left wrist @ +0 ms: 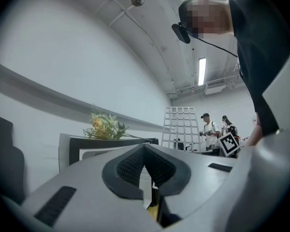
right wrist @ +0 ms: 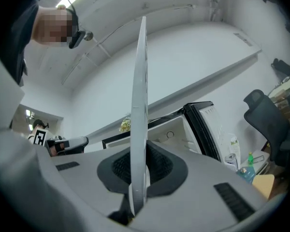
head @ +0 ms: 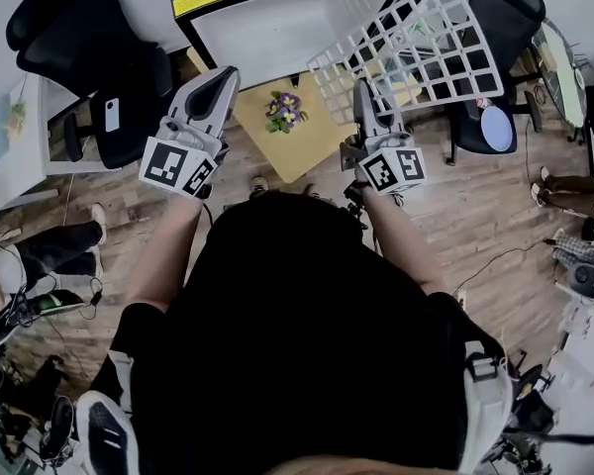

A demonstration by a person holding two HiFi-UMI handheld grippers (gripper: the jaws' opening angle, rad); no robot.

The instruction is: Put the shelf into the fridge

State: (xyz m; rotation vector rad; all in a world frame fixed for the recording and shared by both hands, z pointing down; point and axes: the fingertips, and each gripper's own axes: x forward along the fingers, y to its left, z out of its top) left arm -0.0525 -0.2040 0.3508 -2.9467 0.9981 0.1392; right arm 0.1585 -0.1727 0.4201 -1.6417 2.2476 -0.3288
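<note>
The shelf [head: 408,51], a white wire grid, hangs tilted just in front of the open fridge [head: 277,30], its near edge pinched between the fingers of your right gripper [head: 362,95]. Your left gripper [head: 221,79], also facing the fridge, has its fingers pressed together on nothing. Step in hand: the carry. Next, level the shelf and align it with the fridge opening.

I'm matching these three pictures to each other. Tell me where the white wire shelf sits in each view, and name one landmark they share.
Head view: the shelf is at the upper right, tilted, with the right gripper holding its near edge.
Left gripper view: the shelf is right of centre, an upright grid.
Right gripper view: the shelf is at the centre, edge-on, clamped between the jaws.
Shared landmark: the flowers.
</note>
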